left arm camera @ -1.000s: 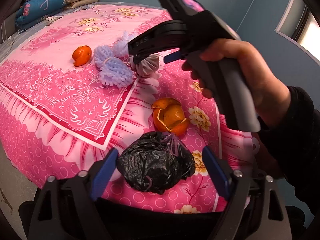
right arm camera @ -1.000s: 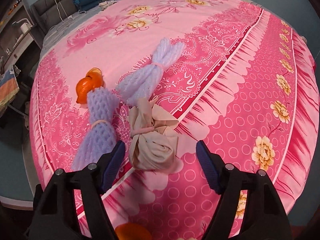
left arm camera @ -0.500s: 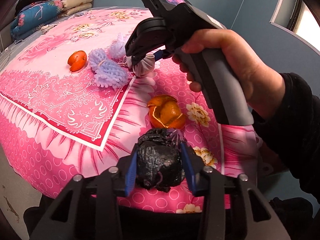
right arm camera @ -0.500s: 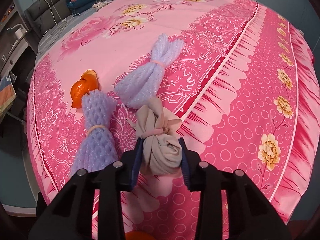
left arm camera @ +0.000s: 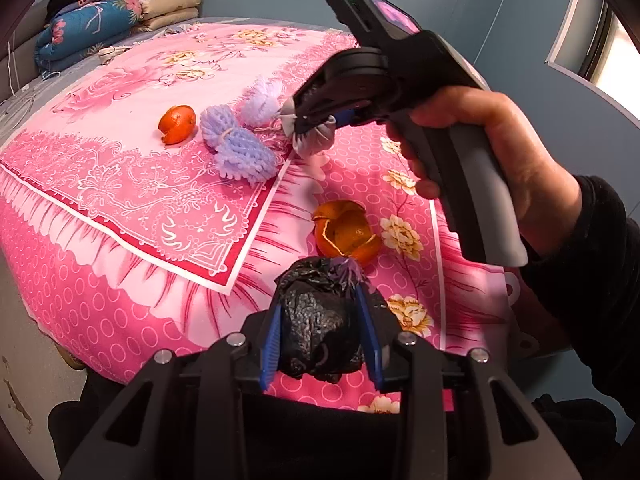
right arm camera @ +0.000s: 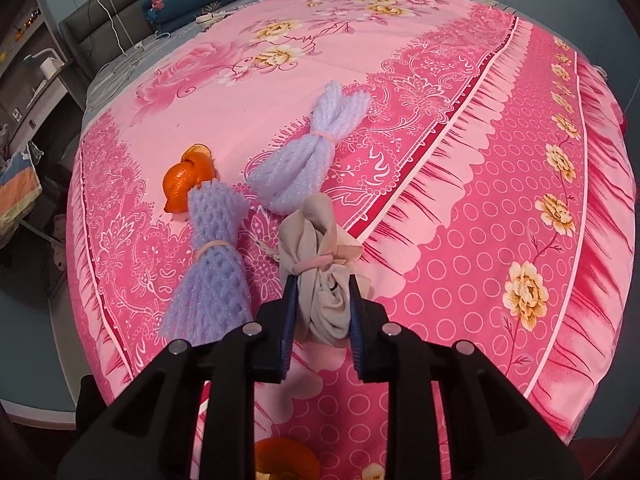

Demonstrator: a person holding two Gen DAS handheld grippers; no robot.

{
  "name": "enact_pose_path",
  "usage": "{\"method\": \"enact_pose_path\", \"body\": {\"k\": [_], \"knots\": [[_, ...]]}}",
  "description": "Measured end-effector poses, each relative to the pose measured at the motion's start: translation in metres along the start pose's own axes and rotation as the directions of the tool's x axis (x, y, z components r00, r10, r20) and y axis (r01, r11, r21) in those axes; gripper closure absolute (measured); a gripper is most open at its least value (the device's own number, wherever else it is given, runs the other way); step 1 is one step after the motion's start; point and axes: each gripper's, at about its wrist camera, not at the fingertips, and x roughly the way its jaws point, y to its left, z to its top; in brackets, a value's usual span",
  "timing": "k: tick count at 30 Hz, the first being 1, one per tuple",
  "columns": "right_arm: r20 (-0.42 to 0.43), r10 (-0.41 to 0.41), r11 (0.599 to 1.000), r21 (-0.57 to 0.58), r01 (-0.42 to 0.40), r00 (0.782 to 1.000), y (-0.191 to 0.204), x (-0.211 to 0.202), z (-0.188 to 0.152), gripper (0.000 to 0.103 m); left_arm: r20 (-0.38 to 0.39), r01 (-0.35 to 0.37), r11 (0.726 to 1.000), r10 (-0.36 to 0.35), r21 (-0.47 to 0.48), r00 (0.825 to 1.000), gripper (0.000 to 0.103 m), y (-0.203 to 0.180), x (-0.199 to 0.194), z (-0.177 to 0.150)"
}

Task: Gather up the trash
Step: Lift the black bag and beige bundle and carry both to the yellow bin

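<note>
Left tongs (left arm camera: 320, 332) clamped on crumpled black bag (left arm camera: 318, 320), right tongs (right arm camera: 322, 312) pinching beige tied bundle (right arm camera: 320, 276); soft, compressible loads may slip out on lifting.

Orange peel (right arm camera: 286, 458) below the right tool (right arm camera: 322, 312): cut off by the frame edge and tool body. Black bag (left arm camera: 320, 320): underside hidden behind the left tool (left arm camera: 320, 336).

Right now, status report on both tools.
Left tool shut on crumpled black plastic bag. Right tool shut on tied beige cloth bundle. Nothing blocking.
</note>
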Motion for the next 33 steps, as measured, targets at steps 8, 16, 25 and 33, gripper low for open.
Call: {"method": "enact_pose_path", "body": {"k": [8,16,25,33], "knots": [[0.008,0.044,0.999,0.030,-0.045,0.999,-0.010,-0.025,-0.010,0.080,0.030,0.003,1.000,-0.002,-0.030,1.000,0.071,0.004,-0.015,0.002],[0.027,0.078,0.996,0.030,-0.078,0.997,-0.016,-0.054,-0.023,0.080,0.045,-0.012,0.997,0.016,-0.071,0.999,0.071,0.010,-0.025,0.003],[0.062,0.125,0.991,0.031,-0.128,0.990,-0.022,-0.095,-0.041,0.080,0.092,-0.036,0.995,0.045,-0.097,0.995,0.071,0.014,-0.046,0.010],[0.115,0.167,0.984,0.039,-0.172,0.979,-0.032,-0.136,-0.060,0.080,0.150,-0.038,0.993,0.055,-0.110,0.987,0.071,0.009,-0.066,0.019]]}}
